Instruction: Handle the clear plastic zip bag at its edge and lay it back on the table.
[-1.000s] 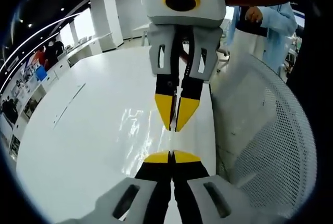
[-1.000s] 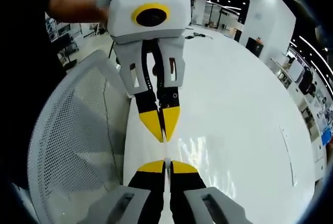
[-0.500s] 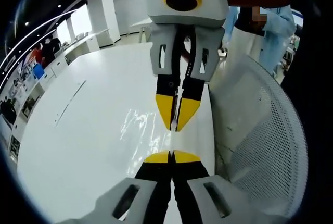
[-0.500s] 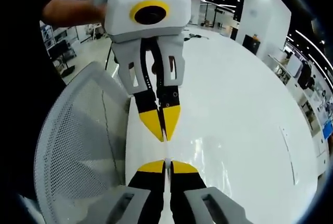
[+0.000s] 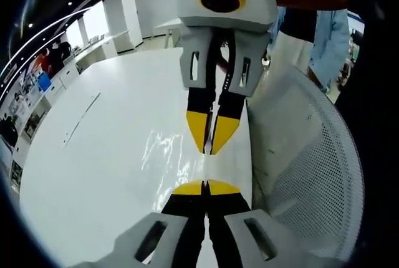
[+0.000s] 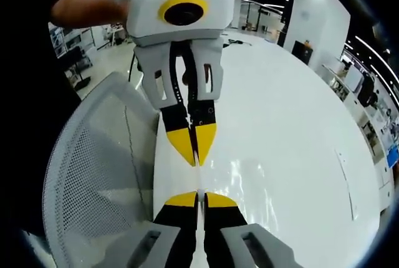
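Broad white counter (image 5: 93,174) spread under everything, with a white mesh chair back (image 5: 312,174) pushed up against its near edge, there seemingly because the person stands or sits right at that edge to work.

Clear plastic zip bag (image 5: 171,156) stretched above the counter near that edge, glinting with crinkled highlights; seen again in the right gripper view (image 6: 249,184) as a shiny patch over the white surface. Held taut along one edge between the two tools, probably so the film hangs flat and can come down without folding. Whether the far part of the bag already touches the counter: cannot tell.

Left gripper (image 5: 205,187) at the bottom of its own view, yellow-tipped fingers (image 5: 189,187) pressed together on the bag's edge. Right gripper (image 5: 211,148) facing it from above in that view, tips nearly meeting the left's, fingers likewise pinched together on the same edge. Same face-to-face pairing from the other side: right gripper (image 6: 199,198) low, left gripper (image 6: 196,156) pointing down at it.

Laying down not yet done, by the look of it; both pinches close together along one edge, likely to keep control of a slippery, limp sheet.
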